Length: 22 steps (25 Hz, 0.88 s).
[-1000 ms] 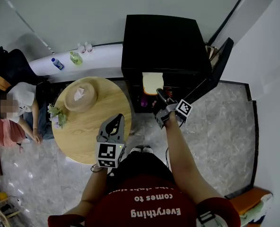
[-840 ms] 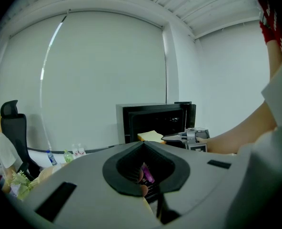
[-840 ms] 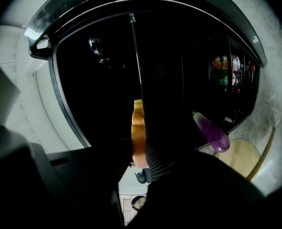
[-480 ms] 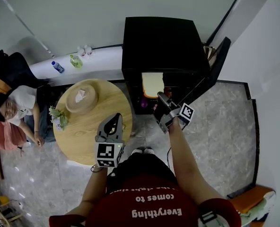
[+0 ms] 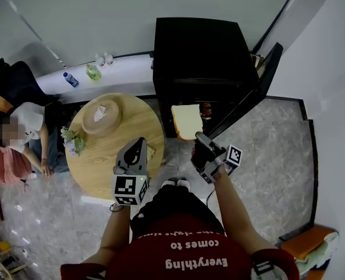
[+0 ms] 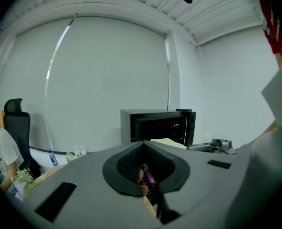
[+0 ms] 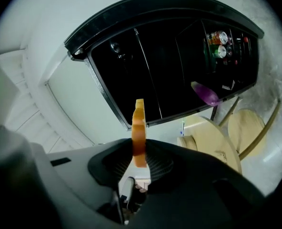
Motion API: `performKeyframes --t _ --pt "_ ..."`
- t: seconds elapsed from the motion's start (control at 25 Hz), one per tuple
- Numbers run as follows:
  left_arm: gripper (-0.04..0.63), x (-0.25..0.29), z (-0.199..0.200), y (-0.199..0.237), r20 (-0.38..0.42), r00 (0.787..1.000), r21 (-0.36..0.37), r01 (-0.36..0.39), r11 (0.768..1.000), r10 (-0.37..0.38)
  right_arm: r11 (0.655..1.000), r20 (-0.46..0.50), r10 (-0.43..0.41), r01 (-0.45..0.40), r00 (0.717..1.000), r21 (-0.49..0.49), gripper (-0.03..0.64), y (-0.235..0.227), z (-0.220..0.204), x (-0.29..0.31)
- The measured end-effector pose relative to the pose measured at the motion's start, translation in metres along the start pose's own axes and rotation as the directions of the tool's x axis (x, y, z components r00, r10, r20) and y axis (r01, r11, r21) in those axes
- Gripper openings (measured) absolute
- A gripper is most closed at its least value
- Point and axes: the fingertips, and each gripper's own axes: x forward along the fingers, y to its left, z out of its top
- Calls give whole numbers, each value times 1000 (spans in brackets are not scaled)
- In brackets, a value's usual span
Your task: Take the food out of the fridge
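Pinches the bread slice [image 5: 186, 121] by its crust edge in the right gripper [image 5: 200, 139], jaws just drawn closer and pressed narrow on both faces of it. Holds that slice flat and wholly outside the open black fridge [image 5: 201, 51], just before its dark mouth and above the floor [image 5: 271, 139] beside the round wooden table [image 5: 97, 162]. Hangs the left gripper [image 5: 138, 146] over the table's near edge, jaws together, nothing between them.

Fridge [image 5: 199, 45]: black all over. Bread slice [image 5: 187, 121]: pale cream face, orange-brown crust. Desk [image 5: 97, 162]: light wood grain. Left hand-held gripper [image 5: 140, 144]: grey, with black-and-white square markers. Floor [image 5: 277, 150]: grey, marbled. Shirt [image 5: 184, 255]: red, white lettering. Wall [image 5: 131, 10]: plain pale grey.
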Motion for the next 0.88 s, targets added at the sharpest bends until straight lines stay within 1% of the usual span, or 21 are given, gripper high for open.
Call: performKeyframes --t 0.12,0.28,0.4,0.48,0.6,0.68,0.8,0.88 --pt "6 -6 -6 2 -7 1000 -3 -6 1000 6 1000 -42 -22 23 999 6 89 -4 -21 -5" --pt "6 -19 -11 11 -8 999 -21 -45 999 45 998 -113 -58 60 992 14 89 -15 -47 1" --pt "6 -36 -17 22 -12 996 -30 -86 996 86 996 -187 -78 83 979 20 89 -26 -73 13" --pt "6 -51 -23 33 -18 993 -37 -121 992 121 994 -249 -97 105 964 21 89 -38 -96 23" --pt "6 -76 -31 53 -25 982 -45 -186 981 185 987 -340 -142 157 929 16 89 -61 -135 41" --pt "6 -94 -36 67 -30 973 -53 -232 971 230 977 -384 -201 213 901 -12 89 -82 -160 51" --pt "6 -118 -45 85 -43 956 -73 -293 953 291 939 -433 -336 331 836 -91 89 -124 -194 58" --pt "6 -132 -50 96 -49 944 -72 -331 941 328 918 -466 -387 382 796 -110 89 -148 -214 61"
